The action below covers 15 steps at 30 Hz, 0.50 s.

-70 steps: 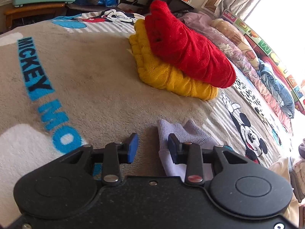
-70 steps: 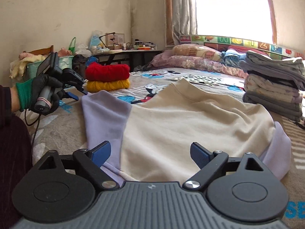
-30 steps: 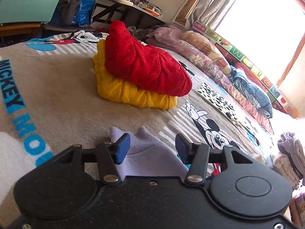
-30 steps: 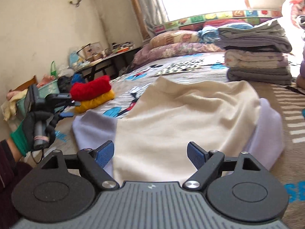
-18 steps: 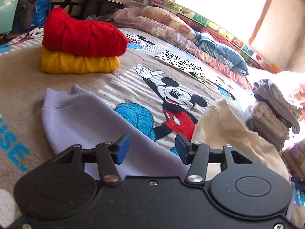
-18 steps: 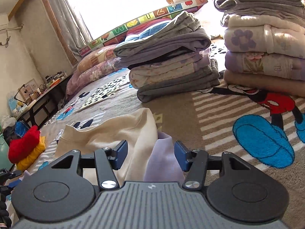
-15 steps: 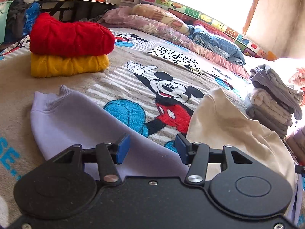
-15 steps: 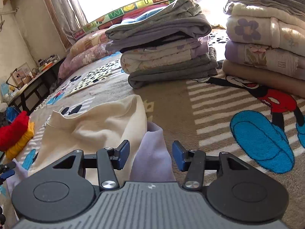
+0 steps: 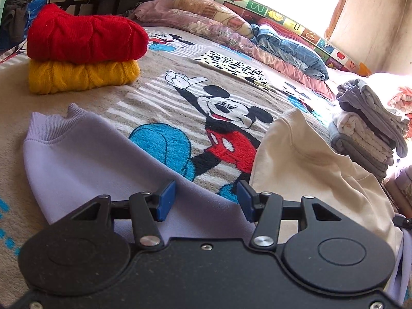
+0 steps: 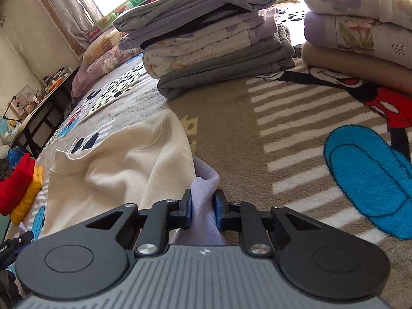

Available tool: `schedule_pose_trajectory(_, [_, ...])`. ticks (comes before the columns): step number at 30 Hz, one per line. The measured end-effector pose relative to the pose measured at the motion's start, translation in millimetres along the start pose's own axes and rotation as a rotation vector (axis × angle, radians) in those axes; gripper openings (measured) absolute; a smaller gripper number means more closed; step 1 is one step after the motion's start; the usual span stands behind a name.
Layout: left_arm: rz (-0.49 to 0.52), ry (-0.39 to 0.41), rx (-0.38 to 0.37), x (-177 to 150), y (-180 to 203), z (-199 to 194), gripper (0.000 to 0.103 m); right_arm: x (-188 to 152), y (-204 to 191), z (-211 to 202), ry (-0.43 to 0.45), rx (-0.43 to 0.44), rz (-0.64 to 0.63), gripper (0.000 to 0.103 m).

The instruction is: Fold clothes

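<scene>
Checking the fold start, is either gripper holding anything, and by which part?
The right gripper is closing on the sweatshirt's lilac sleeve. The left gripper holds nothing.

Sweatshirt [image 9: 303, 159] lies on blanket [image 9: 159, 97] — folded stacks [image 10: 213, 38] behind.

Right tool [image 10: 202, 209] jaws closing on cloth; left tool [image 9: 206, 200] half-spread.

Sweatshirt [image 9: 303, 154]: cream body, lilac sleeve [image 9: 77, 154] at lower left of left wrist view.
Blanket [image 9: 159, 97]: tan plush, white stripes, cartoon mouse in black, white, red, blue.
Upper left: red sweater [image 9: 85, 38] on mustard-yellow sweater [image 9: 82, 76], both cable-knit.
Right wrist view, top: folded pile [image 10: 213, 41] grey, lilac, white floral.
Gripper pads [image 10: 187, 209]: blue; gripper bodies black.
</scene>
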<state>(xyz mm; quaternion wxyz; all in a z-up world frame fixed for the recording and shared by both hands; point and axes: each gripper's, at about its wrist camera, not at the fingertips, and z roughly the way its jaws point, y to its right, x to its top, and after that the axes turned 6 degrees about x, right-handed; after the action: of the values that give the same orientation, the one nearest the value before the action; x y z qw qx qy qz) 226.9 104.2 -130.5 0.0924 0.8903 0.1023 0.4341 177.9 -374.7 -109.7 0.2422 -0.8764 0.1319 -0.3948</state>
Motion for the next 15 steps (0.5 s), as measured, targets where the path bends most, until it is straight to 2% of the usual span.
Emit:
schedule_pose_trajectory(3, [-0.001, -0.001, -0.001, 0, 0, -1, 0.051, -4, -1, -20, 0.085, 0.049, 0.019, 0.008])
schedule_pose_trajectory(6, [-0.007, -0.002, -0.005, -1, -1, -2, 0.051, -10, 1, -50, 0.215, 0.107, 0.066, 0.008])
schedule_pose_trajectory(11, [-0.023, -0.008, -0.008, -1, -4, -3, 0.051, -29, 28, -94, 0.371, 0.159, 0.231, 0.008])
schedule_pose_trajectory(13, [-0.027, -0.011, -0.01, -1, -4, -3, 0.051, -41, 44, -108, 0.397, 0.15, 0.31, 0.008])
schedule_pose_trajectory(15, [-0.028, -0.012, -0.01, -1, -5, -3, 0.051, -55, 63, -114, 0.377, 0.129, 0.397, 0.01])
